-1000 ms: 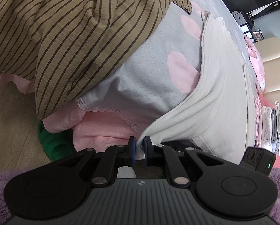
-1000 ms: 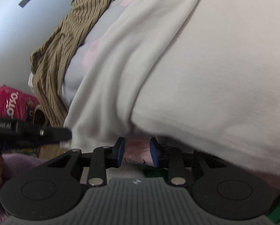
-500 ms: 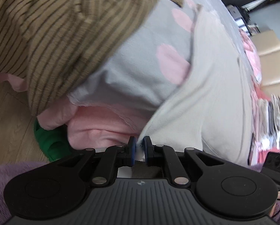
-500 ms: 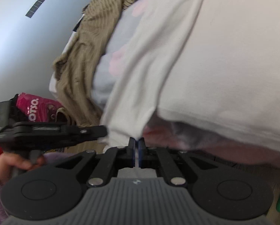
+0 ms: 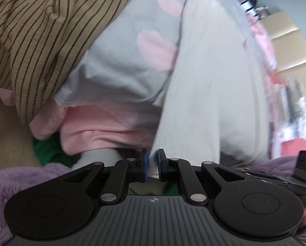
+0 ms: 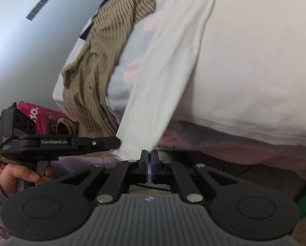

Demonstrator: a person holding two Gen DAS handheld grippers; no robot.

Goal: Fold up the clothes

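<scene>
A white garment [image 5: 210, 94] hangs off the edge of a clothes pile and fills most of the right wrist view [image 6: 245, 61]. My left gripper [image 5: 151, 167] is shut on its lower edge, cloth pinched between the blue pads. My right gripper [image 6: 149, 164] is shut on another corner of the same white garment. In the right wrist view the left gripper [image 6: 114, 142] shows side-on, clamped on the cloth's left corner, held by a hand [image 6: 19, 174] in a purple sleeve.
A tan striped shirt [image 5: 34, 30], a grey cloth with pink patches [image 5: 120, 61] and a pink garment [image 5: 103, 127] lie heaped to the left. Something green [image 5: 46, 151] sits on the wood floor below. A magenta bag [image 6: 38, 114] and cardboard boxes [image 5: 283, 32] stand farther off.
My right gripper went from open to shut on the white garment's edge. Both grippers have pulled the cloth outward, drawing its strip taut; the left one stayed shut on it.
</scene>
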